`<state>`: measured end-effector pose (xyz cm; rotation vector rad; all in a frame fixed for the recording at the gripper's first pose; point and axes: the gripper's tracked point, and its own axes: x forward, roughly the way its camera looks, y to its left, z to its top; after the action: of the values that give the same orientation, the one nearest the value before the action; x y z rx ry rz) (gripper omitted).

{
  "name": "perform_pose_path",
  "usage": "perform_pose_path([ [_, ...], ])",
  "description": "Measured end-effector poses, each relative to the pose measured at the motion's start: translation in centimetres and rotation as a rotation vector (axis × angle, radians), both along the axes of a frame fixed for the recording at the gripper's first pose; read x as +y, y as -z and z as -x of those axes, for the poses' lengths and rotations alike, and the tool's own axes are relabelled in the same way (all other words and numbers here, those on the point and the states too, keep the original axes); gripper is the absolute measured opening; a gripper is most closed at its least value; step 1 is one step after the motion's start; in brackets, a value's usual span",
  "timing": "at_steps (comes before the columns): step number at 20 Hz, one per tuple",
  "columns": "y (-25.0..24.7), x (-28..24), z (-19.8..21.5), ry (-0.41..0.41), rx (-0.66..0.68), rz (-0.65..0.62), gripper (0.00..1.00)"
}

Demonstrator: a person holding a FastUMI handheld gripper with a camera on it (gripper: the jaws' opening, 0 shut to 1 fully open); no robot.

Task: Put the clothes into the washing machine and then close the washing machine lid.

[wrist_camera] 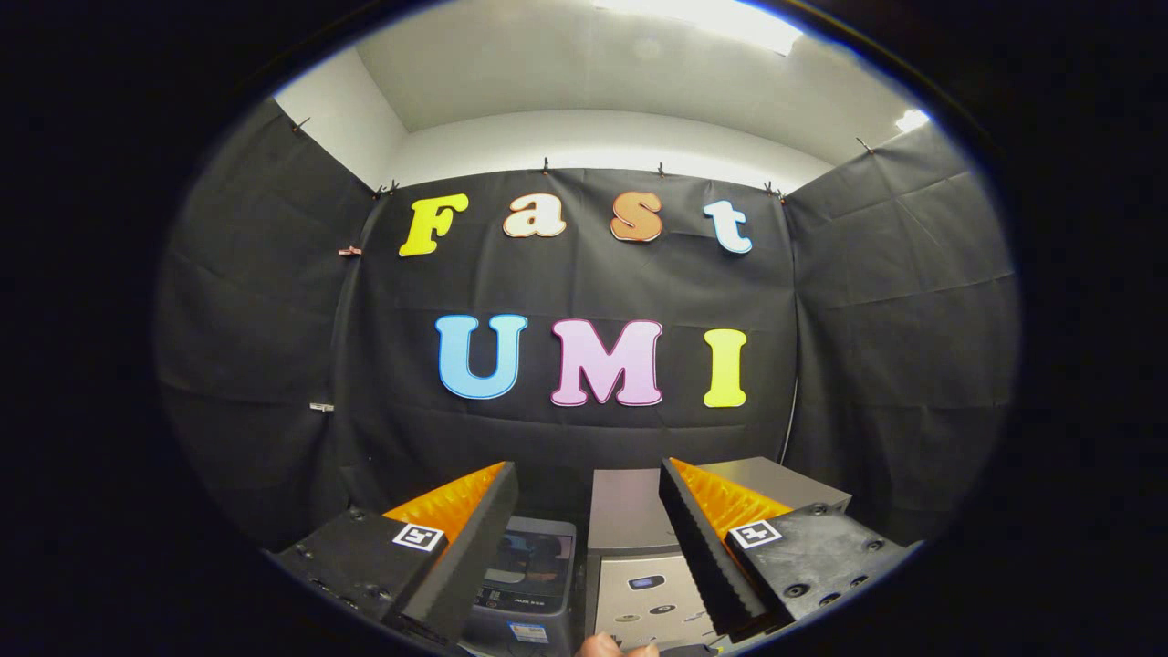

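Observation:
My gripper (587,467) is open, its two orange-and-black fingers (456,511) spread wide with nothing between them. Below and between the fingers stands a silver box-shaped machine (630,520) with a flat grey top and a front control panel (650,598). The right finger covers part of it. To its left sits a smaller dark grey appliance (529,575) with a glossy dark top panel, partly behind the left finger. Whether either lid is open I cannot tell from this angle.
The black cloth booth wall (584,438) rises just behind both machines and wraps around to left and right. A person's fingertip (610,646) shows at the very bottom, in front of the silver machine.

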<state>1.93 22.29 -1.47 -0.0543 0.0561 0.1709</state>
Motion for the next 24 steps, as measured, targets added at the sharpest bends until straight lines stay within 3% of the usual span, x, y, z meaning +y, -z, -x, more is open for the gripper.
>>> perform_pose_path([
  [24,-0.64,-0.06,-0.01,0.008,-0.019,-0.006,0.98],
])
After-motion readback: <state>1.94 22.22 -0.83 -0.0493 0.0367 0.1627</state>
